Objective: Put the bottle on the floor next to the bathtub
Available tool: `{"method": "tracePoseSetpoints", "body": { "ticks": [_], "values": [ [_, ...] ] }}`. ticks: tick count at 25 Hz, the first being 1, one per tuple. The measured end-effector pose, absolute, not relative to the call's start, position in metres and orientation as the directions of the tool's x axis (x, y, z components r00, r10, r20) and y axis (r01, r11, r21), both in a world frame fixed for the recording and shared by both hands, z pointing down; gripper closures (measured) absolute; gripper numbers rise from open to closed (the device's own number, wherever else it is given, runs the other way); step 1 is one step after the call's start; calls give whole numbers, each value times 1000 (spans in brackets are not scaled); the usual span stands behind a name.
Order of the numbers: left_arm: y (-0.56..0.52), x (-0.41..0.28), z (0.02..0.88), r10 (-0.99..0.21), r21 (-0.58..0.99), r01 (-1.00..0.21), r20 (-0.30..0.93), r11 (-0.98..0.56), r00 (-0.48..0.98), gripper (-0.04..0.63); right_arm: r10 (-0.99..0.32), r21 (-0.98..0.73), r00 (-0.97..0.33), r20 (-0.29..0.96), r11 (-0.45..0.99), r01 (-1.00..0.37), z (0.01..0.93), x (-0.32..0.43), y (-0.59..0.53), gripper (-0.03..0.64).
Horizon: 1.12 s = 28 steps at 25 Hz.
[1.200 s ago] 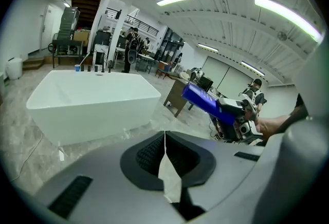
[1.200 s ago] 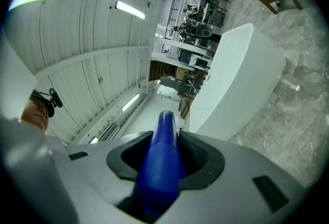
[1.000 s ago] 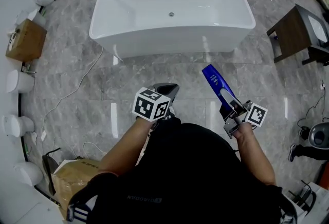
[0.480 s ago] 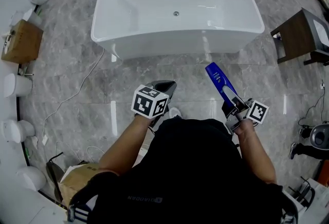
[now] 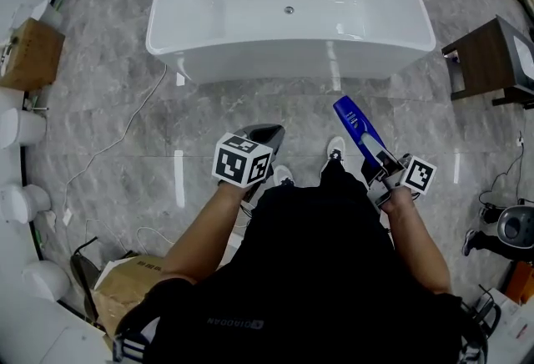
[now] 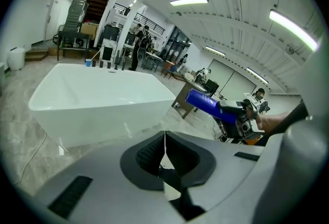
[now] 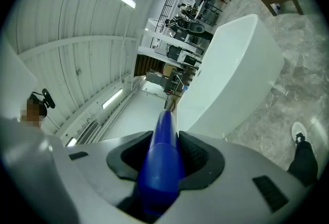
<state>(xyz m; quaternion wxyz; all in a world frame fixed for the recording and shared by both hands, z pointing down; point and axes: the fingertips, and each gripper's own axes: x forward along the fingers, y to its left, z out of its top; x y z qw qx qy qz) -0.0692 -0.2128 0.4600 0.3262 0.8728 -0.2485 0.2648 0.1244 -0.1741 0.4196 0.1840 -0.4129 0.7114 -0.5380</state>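
The blue bottle [image 5: 354, 125] is clamped between the jaws of the right hand-held gripper [image 5: 377, 160], above the floor [image 5: 125, 145], with the bathtub [image 5: 284, 66] ahead. The left hand-held gripper [image 5: 269, 135] is kept closed, empty.

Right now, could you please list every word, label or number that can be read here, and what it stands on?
Nothing reads clearly.
On the black shirt: pale lettering, too blurred to read.
On the blue bottle: white print, too small to read.
On the marker cubes: square patterns only, no words.
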Motion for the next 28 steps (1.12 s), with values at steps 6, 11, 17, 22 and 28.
{"method": "tracePoseSetpoints", "body": {
  "ticks": [6,11,17,22,28],
  "values": [
    [-217,-75,474,-293,421,-657,654,-626,698,577,-748,-909,-625,224,70,-410,441,129,-190,445],
    [-233,-76,479,-329,390,-701,677,-597,658,577,-707,-898,-662,248,89,-432,456,135,-218,445],
    [-241,-66,520,-297,365,-745,751,-559,590,577,-623,-867,-705,338,86,-491,503,139,-242,445],
    [-254,-42,564,-266,360,-770,791,-527,551,577,-493,-784,-685,536,8,-620,595,162,-258,445],
    [-270,-36,649,-204,342,-821,858,-458,471,577,-350,-704,-648,677,-50,-708,716,174,-291,445]
  ]
}}
